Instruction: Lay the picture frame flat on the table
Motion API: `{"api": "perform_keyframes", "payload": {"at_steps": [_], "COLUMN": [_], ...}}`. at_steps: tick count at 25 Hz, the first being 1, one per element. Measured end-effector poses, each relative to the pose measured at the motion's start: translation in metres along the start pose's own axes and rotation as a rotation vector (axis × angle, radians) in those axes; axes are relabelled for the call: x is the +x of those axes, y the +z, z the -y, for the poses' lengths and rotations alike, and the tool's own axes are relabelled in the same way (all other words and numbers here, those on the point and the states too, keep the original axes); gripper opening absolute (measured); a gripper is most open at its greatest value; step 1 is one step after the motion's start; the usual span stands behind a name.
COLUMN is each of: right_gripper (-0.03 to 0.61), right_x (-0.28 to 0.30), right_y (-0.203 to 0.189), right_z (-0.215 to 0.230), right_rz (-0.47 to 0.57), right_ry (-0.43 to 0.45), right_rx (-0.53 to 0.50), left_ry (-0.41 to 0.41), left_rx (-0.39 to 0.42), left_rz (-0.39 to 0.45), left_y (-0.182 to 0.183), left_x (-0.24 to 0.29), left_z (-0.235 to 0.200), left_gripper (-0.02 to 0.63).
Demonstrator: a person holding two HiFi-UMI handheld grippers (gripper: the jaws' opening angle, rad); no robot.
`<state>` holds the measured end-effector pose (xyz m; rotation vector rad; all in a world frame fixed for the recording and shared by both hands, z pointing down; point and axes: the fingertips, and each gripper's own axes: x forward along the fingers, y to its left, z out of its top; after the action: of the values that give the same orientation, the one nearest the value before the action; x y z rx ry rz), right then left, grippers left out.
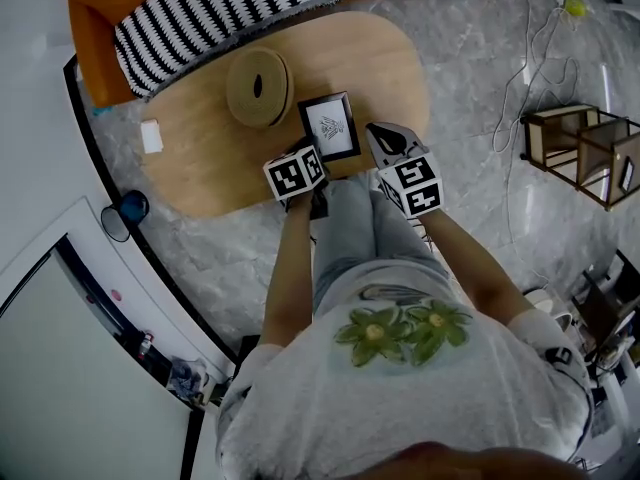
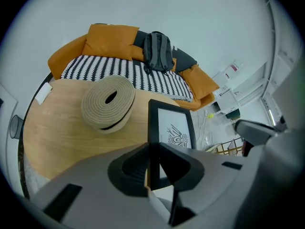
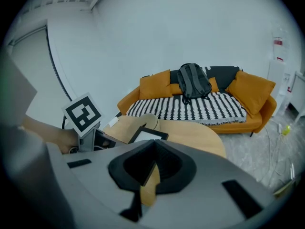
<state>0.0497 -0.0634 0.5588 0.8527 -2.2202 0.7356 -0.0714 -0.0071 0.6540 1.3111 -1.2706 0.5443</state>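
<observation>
Gripping picture frame (image 2: 172, 127) w/ left gripper (image 2: 153, 148).

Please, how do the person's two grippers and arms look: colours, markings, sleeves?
Both the left gripper and right gripper have grey bodies, black jaw pads and a white cube with black square markers. Arms are bare below short white sleeves.

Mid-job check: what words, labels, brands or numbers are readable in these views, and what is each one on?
No text can be read in any view.
Picture frame: a line drawing only, no lettering.
Cubes on the left gripper and right gripper: black-and-white square markers, not words.
Red label on a white fixture by the wall: too small to read.
</observation>
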Motion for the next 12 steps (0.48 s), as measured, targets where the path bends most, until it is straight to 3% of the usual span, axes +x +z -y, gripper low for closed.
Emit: {"api": "perform_keyframes", "payload": {"at_steps": [12], "right_gripper": [0.007], "right_x": [0.021], "right_y": [-0.016], "right_z": [0.009], "right_rz": [-0.025], "right_ry": [-0.005], "right_rx": [0.022], "left_ry": [-0.002], "left_rx": [-0.008], "left_rz": [-0.012], "left_y": [-0.006], "left_x": [0.027], "left_z": [-0.010], "left_gripper": [0.080]}}
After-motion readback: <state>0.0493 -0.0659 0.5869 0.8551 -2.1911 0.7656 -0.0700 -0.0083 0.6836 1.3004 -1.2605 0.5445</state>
